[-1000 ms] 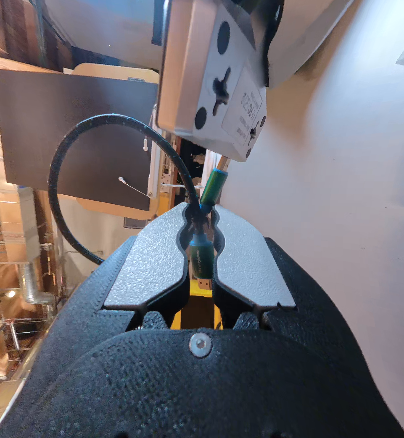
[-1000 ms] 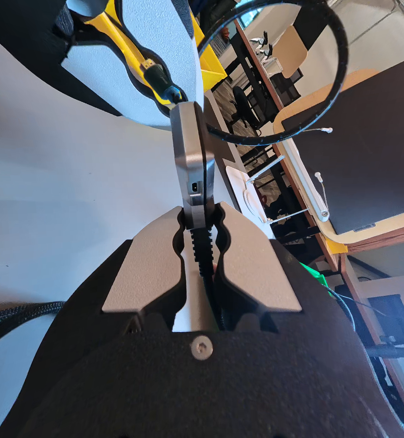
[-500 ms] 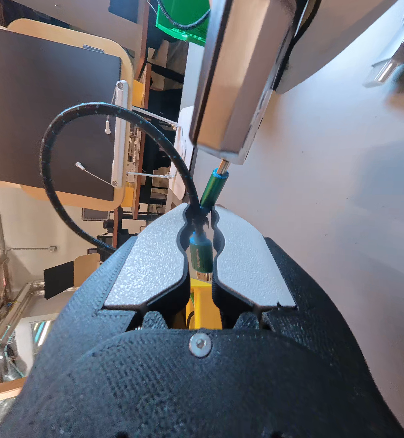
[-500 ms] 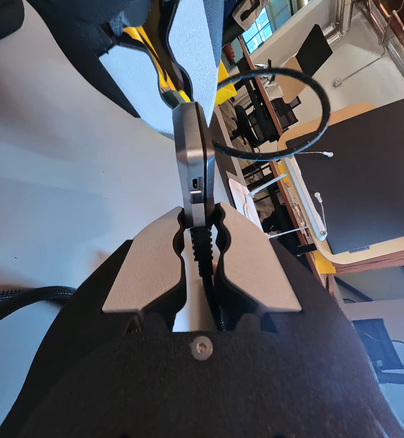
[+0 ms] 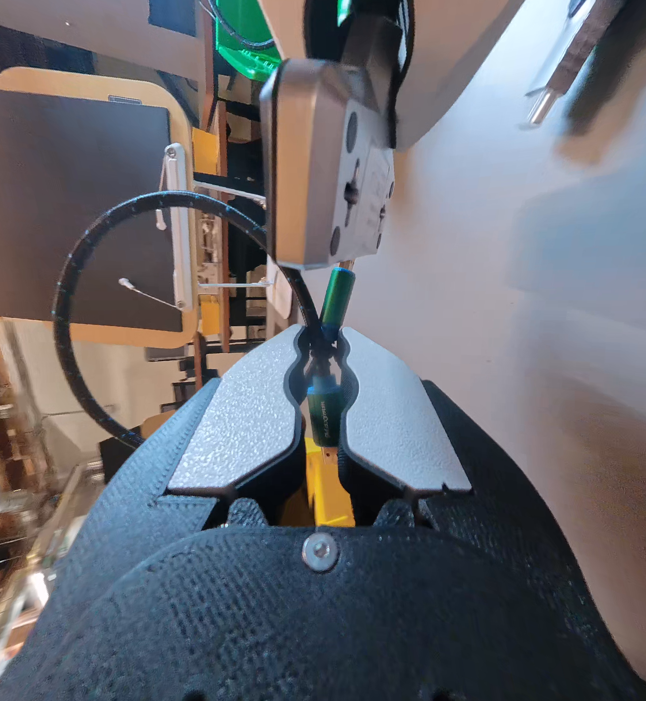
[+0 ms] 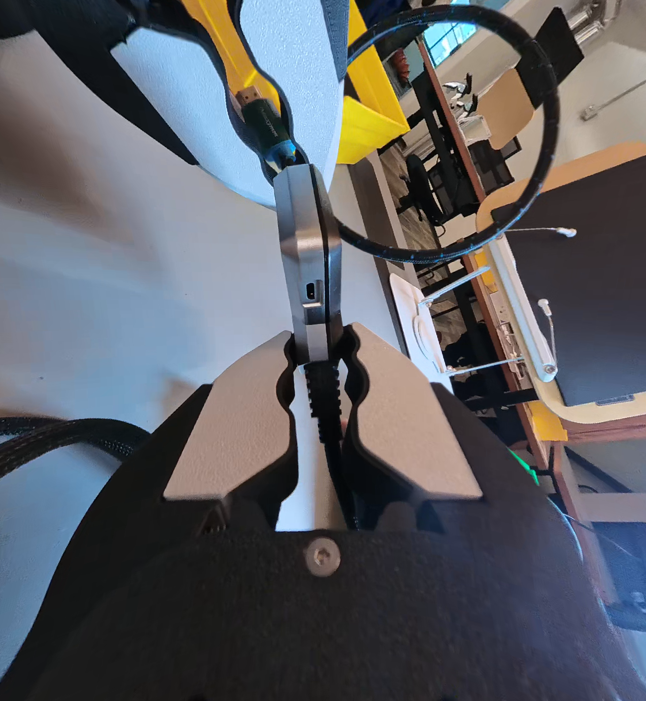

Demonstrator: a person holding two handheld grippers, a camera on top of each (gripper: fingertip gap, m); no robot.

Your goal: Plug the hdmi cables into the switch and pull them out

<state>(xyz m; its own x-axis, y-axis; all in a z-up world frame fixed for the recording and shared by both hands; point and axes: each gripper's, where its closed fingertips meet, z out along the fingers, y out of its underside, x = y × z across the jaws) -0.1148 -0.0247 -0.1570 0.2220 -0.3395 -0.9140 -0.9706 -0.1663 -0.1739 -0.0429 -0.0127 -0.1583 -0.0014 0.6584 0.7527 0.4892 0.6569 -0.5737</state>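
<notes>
My right gripper is shut on a silver HDMI switch, seen edge-on. A black ribbed cable runs from the switch back between the fingers. In the left wrist view the switch shows its underside. My left gripper is shut on a black braided HDMI cable just behind its green plug. The plug's metal tip meets the switch's near edge; how deep it sits is hidden. The cable's second green plug lies between the left fingers and points back. The cable makes a loop.
Both grippers are above a white table. A yellow bin and a green bin stand beyond the table edge. A dark panel stands to one side. A thick black braided cable lies on the table. Left tips to right tips: about 8 centimetres.
Both grippers have turned while staying closed. The switch has rotated, so its underside faces the left camera again. The green plug stays at the switch's edge.
</notes>
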